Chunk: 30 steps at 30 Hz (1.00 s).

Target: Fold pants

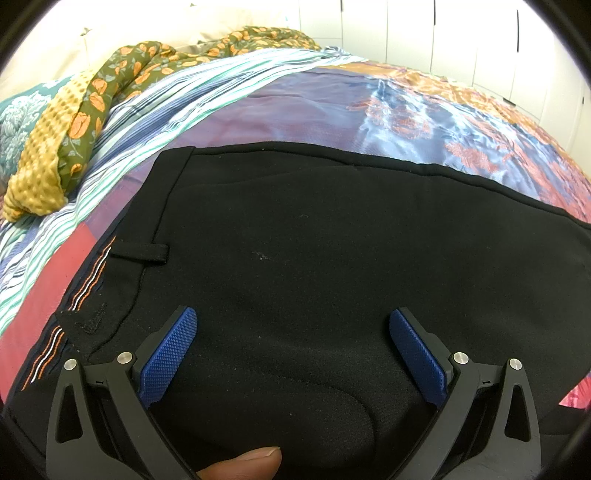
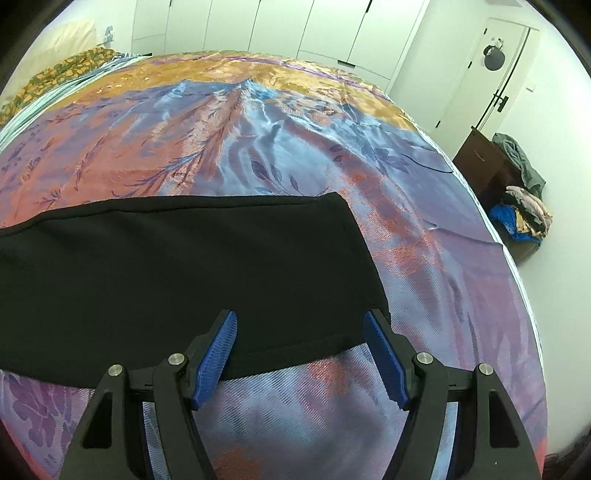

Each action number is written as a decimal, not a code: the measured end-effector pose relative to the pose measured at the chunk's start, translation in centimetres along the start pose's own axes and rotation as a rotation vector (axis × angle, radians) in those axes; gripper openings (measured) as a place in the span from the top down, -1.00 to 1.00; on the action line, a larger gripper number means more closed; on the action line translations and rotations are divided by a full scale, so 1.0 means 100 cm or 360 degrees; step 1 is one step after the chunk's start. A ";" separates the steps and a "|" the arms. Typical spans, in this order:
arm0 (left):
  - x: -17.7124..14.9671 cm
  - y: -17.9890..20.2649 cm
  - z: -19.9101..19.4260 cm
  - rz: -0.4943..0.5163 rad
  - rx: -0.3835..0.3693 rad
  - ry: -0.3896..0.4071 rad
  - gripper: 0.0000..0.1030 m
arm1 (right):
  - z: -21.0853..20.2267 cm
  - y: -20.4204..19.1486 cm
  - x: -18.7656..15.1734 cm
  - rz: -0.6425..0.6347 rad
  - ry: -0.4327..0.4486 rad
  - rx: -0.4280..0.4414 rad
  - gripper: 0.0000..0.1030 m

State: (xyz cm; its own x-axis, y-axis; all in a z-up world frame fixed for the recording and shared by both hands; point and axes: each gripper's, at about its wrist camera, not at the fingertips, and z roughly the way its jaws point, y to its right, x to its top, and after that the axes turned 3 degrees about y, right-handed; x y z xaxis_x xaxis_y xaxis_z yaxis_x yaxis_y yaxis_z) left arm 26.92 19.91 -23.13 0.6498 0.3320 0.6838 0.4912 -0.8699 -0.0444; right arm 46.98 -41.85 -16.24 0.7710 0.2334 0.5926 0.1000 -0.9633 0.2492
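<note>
- My left gripper [image 1: 291, 354] hangs wide open over the waistband end of the black pants [image 1: 314, 258], holding nothing.
- My right gripper [image 2: 300, 356], also open and empty, straddles the hem edge ahead.
- Pants lie flat, legs apparently stacked, on the bedspread [image 2: 258, 122]; crosswise folds remain, I judge.

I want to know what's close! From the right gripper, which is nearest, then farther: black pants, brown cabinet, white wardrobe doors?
Seen from the right gripper, right wrist view:
1. Black pants, directly beneath its fingers.
2. Brown cabinet, off the bed's right side.
3. White wardrobe doors, beyond the bed's far edge.
</note>
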 end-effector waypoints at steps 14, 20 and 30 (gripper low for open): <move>0.000 0.000 0.000 0.0000 0.0001 -0.0001 -0.99 | 0.050 0.108 -0.001 0.0798 -0.0177 0.0430 -0.36; 0.000 0.000 0.000 0.0000 0.0000 0.0000 -0.99 | 0.046 0.104 0.005 0.0746 -0.0187 0.0366 0.51; 0.000 0.000 0.000 0.0000 0.0001 -0.0001 -0.99 | -0.115 0.044 -0.073 0.0100 0.0135 0.0346 0.68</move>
State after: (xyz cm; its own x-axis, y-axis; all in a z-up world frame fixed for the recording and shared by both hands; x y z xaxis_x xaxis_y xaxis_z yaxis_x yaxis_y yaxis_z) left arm 26.93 19.93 -23.14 0.6503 0.3322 0.6832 0.4916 -0.8696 -0.0451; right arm 34.58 -46.24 -10.70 0.7254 0.1733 0.6661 0.1934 -0.9801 0.0443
